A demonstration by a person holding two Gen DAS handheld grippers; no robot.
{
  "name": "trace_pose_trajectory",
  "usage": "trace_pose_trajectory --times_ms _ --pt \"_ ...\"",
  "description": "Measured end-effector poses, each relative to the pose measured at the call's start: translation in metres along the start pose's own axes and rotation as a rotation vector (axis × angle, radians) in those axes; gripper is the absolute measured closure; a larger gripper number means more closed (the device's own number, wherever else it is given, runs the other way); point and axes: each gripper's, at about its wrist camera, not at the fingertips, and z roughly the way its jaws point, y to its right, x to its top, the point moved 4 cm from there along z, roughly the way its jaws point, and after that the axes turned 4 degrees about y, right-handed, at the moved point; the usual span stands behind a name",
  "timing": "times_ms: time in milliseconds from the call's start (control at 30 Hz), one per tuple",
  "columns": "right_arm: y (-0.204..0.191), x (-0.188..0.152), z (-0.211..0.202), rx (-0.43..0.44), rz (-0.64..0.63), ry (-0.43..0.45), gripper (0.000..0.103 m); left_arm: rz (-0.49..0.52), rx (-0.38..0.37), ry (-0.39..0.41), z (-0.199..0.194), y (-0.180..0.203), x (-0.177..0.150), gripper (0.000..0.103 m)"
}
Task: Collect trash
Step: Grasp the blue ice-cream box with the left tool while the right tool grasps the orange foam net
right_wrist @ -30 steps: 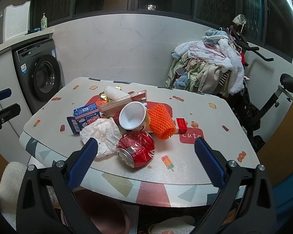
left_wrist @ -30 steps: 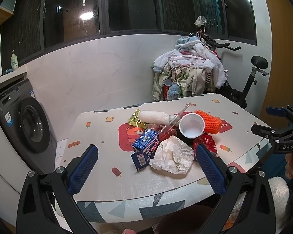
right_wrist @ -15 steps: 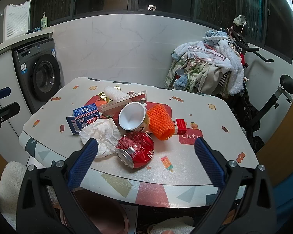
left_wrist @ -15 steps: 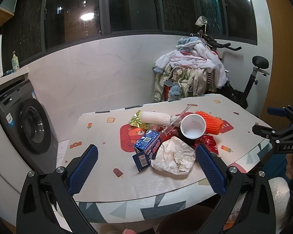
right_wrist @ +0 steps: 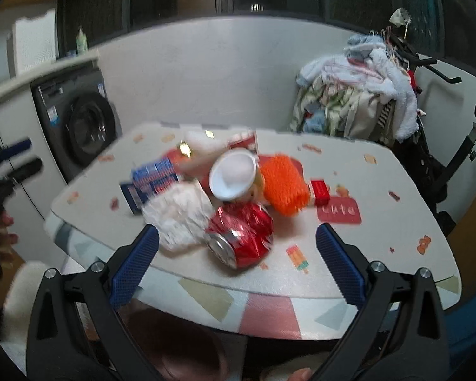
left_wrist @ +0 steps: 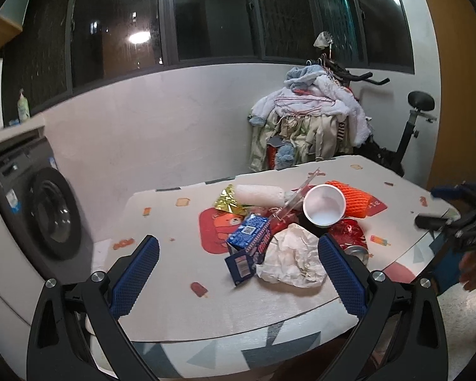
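A heap of trash lies on the patterned table point(left_wrist: 174, 285): a crushed red can point(right_wrist: 241, 235), crumpled white paper point(left_wrist: 292, 260), a blue carton point(left_wrist: 249, 238), a white paper cup point(left_wrist: 323, 204), an orange foam net point(right_wrist: 284, 187), a white foam roll point(left_wrist: 258, 195), a gold wrapper point(left_wrist: 227, 200) and a small red box point(right_wrist: 320, 190). My left gripper point(left_wrist: 236, 243) is open, short of the table's near edge, facing the carton and paper. My right gripper point(right_wrist: 236, 233) is open too, facing the can from the table's other side. Neither holds anything.
A dark reddish round bin point(right_wrist: 174, 349) sits below the table edge under my right gripper. A washing machine point(left_wrist: 44, 209) stands left of the table. Piled laundry point(left_wrist: 311, 127) and an exercise bike point(left_wrist: 409, 133) stand behind. A person's hand point(right_wrist: 3, 231) holds the left gripper.
Both grippers have moved closer to the table, so the trash heap looks larger. The right wrist view is now motion-blurred. The jaws stay wide and the trash has not shifted.
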Motion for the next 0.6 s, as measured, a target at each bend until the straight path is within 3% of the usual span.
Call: trace_pose_trajectory --times_ms 167,300,533,600 --pt "-0.001 -0.014 0.031 -0.028 -0.012 -0.044 0.006 -0.033 -0.025 -0.078 0.02 -0.005 -0.018 0.005" --pt "0.005 -0.018 0.057 -0.035 0.024 -0.055 0.006 -0.024 0.0 -0.107 0.035 -0.006 -0.029 0.005" --pt "0.055 0.007 0.101 -0.119 0.087 -0.028 0.006 -0.01 0.033 -0.108 0.052 -0.011 -0.041 0.005" --pt "0.065 0.016 0.117 -0.137 0.055 -0.034 0.014 -0.031 0.029 -0.117 0.06 -0.014 -0.043 0.005"
